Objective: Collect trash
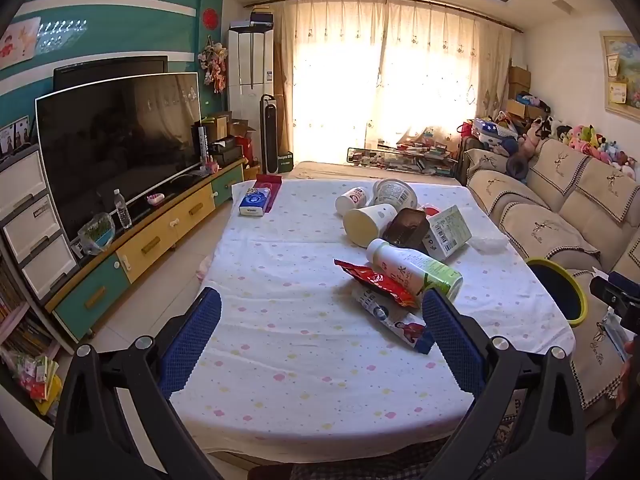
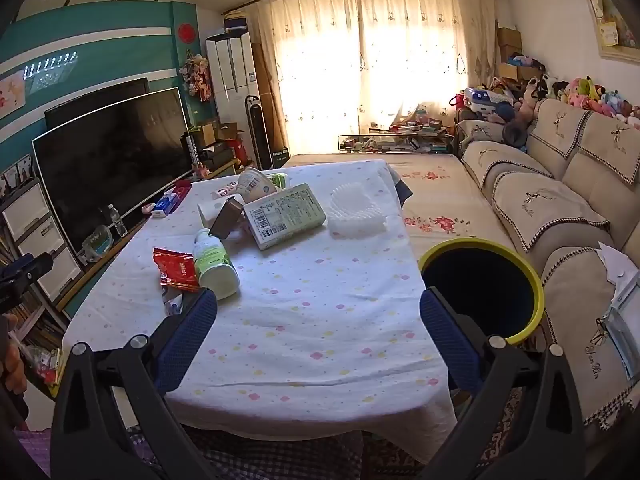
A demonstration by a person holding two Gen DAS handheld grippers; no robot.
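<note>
**Trash heaped on bench as both claws hung spread above it**

Trash lay in a loose heap on the cloth-covered bench (image 1: 280,320) while the left claw (image 1: 320,336) and the right claw (image 2: 318,336) hung over the near edge, each spread wide with nothing between its blue pads. Nearest the left claw, a printed snack wrapper (image 1: 394,322) lay flat, partly under a red foil packet (image 1: 372,278), which leaned against a white-and-green bottle (image 1: 416,270) lying on its side. Behind these sat a brown plastic tub (image 1: 406,228), tilted, beside a pale green carton (image 2: 284,216) and an overturned paper cup (image 1: 368,224). A sheet of white foam netting (image 2: 358,210) rested alone toward the sofa side. Farther back lay a second cup (image 1: 352,200) and a round paper bowl (image 1: 394,194) on its side. A blue tissue pack (image 1: 254,202) sat at the far corner nearest the television (image 1: 120,140). A yellow-rimmed bin (image 2: 484,288) stood between bench and sofa (image 2: 560,200).
</note>
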